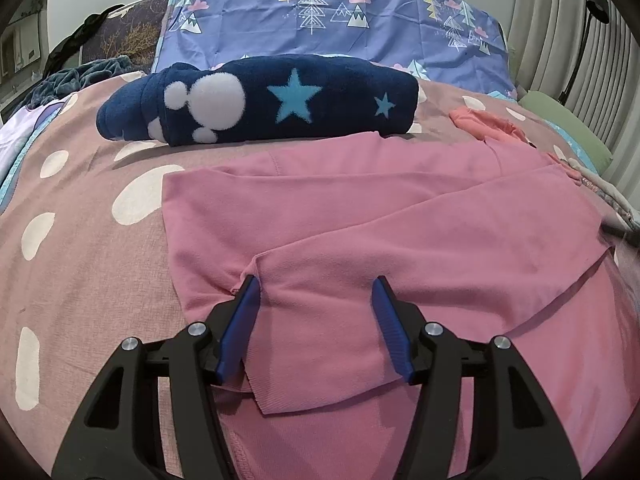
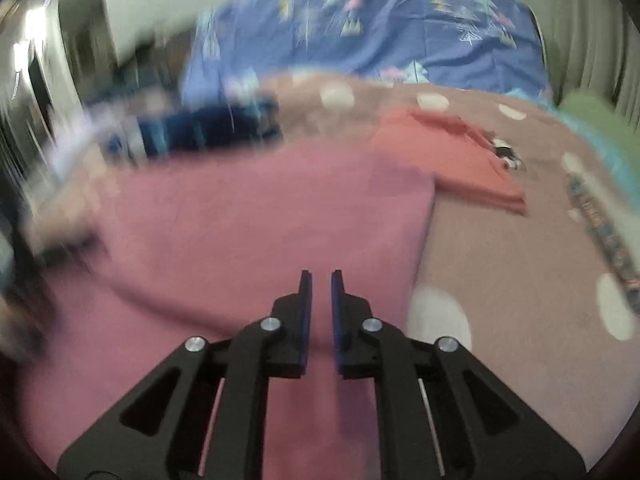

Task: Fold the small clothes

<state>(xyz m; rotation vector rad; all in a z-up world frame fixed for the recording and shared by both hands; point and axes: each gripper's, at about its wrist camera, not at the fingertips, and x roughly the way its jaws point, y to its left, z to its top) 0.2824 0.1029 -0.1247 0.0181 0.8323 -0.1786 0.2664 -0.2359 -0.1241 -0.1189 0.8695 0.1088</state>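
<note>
A pink garment (image 1: 360, 216) lies partly folded on the dotted bedspread (image 1: 80, 240), just in front of a folded navy star-print blanket (image 1: 256, 104). The left gripper (image 1: 316, 288) hovers over the garment's folded sleeve, jaws spread, gripping nothing. The right gripper (image 2: 321, 280) sits over the garment's right side, jaws nearly pressed together and empty, with a folded coral garment (image 2: 448, 156) beyond it.
</note>
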